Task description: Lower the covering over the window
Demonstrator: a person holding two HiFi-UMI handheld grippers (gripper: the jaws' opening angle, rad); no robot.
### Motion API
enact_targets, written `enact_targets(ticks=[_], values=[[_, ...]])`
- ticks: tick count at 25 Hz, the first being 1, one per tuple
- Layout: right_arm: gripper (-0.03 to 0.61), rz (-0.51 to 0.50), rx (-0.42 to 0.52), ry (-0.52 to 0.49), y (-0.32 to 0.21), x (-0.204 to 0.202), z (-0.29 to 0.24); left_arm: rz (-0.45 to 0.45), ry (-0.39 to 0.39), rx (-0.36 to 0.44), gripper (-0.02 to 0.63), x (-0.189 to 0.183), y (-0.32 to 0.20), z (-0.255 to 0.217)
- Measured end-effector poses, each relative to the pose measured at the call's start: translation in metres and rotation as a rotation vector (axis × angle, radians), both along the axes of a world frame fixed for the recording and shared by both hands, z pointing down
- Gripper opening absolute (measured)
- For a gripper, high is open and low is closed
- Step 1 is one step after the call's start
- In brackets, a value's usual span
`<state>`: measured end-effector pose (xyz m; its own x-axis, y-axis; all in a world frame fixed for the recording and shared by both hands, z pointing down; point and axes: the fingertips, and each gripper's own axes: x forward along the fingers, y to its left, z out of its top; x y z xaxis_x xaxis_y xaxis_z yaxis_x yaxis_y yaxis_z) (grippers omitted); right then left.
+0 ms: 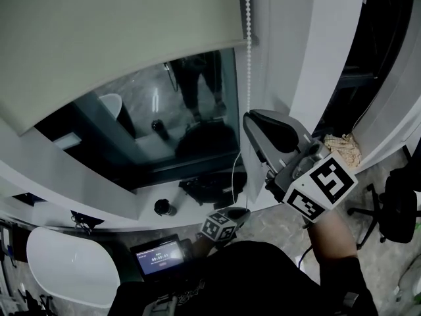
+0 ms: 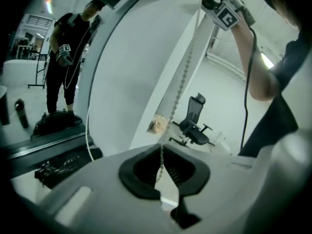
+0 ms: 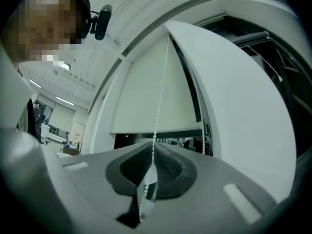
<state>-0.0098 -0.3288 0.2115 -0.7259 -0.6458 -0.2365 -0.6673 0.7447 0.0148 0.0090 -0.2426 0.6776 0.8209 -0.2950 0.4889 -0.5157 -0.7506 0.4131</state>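
Note:
The pale roller blind covers the upper part of the dark window; its lower edge also shows in the right gripper view. Its white bead chain hangs at the blind's right side. My right gripper is raised and shut on that bead chain, which runs between its pads. Lower down, my left gripper is shut on the same bead chain, pinched between its dark pads. From the left gripper view, the right gripper is high above.
On the white sill stand a black cup and a black bag. A lit screen and a white rounded top lie below. An office chair stands at the right, beside a pale bundle.

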Motion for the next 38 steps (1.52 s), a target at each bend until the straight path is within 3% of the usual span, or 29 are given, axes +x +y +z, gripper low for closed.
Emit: enact_targets(ticks=[3, 5, 7, 9, 12, 15, 18, 22, 27, 38], values=[[0.014, -0.032, -0.052, 0.079, -0.001, -0.012, 0.03, 0.061, -0.139, 0.012, 0.011, -0.008, 0.017, 0.032], [0.014, -0.012, -0.048, 0.101, 0.001, -0.009, 0.046, 0.069, -0.15, -0.013, 0.011, -0.014, 0.026, 0.046], [0.014, 0.047, -0.014, 0.125, -0.001, 0.001, 0.055, 0.051, -0.031, -0.031, 0.014, -0.02, 0.027, 0.038], [0.014, 0.099, 0.002, 0.151, -0.005, 0.013, 0.061, 0.009, 0.161, -0.029, 0.015, -0.032, 0.019, 0.009], [0.014, 0.129, -0.032, 0.16, -0.009, 0.026, 0.077, -0.172, 0.366, 0.058, 0.081, -0.077, -0.013, -0.058], [0.014, 0.154, -0.06, 0.202, -0.01, 0.031, 0.103, -0.356, 0.417, 0.264, 0.112, -0.145, -0.041, -0.138], [0.014, 0.159, -0.135, 0.267, -0.011, 0.028, 0.15, -0.367, 0.441, 0.47, 0.112, -0.174, -0.048, -0.227], [0.014, 0.119, -0.297, 0.403, 0.0, 0.006, 0.255, -0.209, 0.468, 0.657, 0.107, -0.125, -0.049, -0.32], [0.014, 0.022, -0.567, 0.513, 0.034, -0.016, 0.39, -0.11, 0.562, 0.661, 0.106, -0.057, -0.065, -0.37], [0.014, -0.022, -0.645, 0.448, 0.058, -0.014, 0.405, 0.0, 0.639, 0.722, 0.104, 0.004, -0.078, -0.429]])
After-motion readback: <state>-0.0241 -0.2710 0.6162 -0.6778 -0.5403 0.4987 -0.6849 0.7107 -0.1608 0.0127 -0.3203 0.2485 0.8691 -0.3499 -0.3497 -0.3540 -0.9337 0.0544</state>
